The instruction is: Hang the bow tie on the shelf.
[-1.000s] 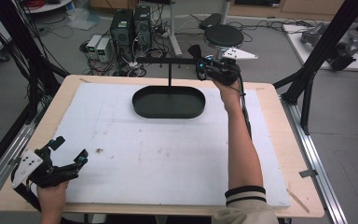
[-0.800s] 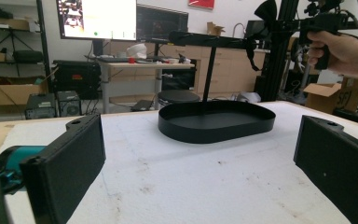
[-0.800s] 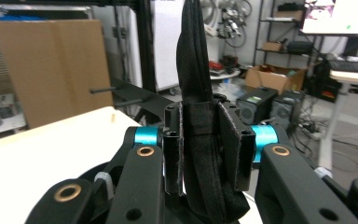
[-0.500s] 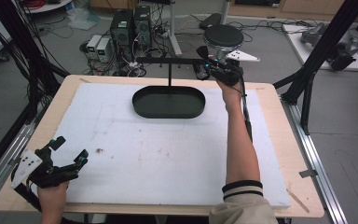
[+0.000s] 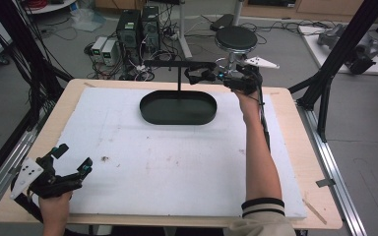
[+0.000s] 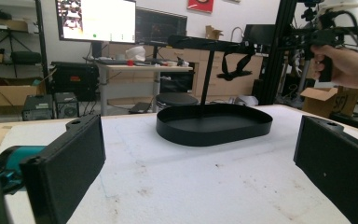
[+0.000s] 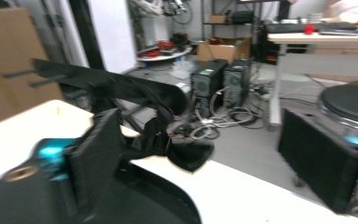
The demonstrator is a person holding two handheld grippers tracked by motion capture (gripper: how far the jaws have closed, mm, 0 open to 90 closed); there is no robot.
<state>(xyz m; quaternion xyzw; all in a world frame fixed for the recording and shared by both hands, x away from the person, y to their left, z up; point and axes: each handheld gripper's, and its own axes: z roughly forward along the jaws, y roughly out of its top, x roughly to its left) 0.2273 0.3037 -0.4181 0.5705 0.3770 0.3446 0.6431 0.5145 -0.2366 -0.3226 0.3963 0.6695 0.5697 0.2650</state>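
Right tongs point(image 5: 202, 76) parted at a black strap item point(image 7: 168, 140) hung on the black T-shaped metal stand point(image 5: 178, 73), twelve o'clock.
Jaws have just been opening; the loosely draped strap may slip into the black oval tray point(image 5: 178, 108). Left tongs point(image 5: 71, 160), seven o'clock, gape empty.

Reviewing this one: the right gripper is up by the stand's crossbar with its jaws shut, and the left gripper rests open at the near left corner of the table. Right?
Not quite: the right gripper has its jaws open, having just been opening, as the right gripper view shows, with nothing pressed between them. It is by the stand's crossbar, and the left gripper is open at the table's near left corner.
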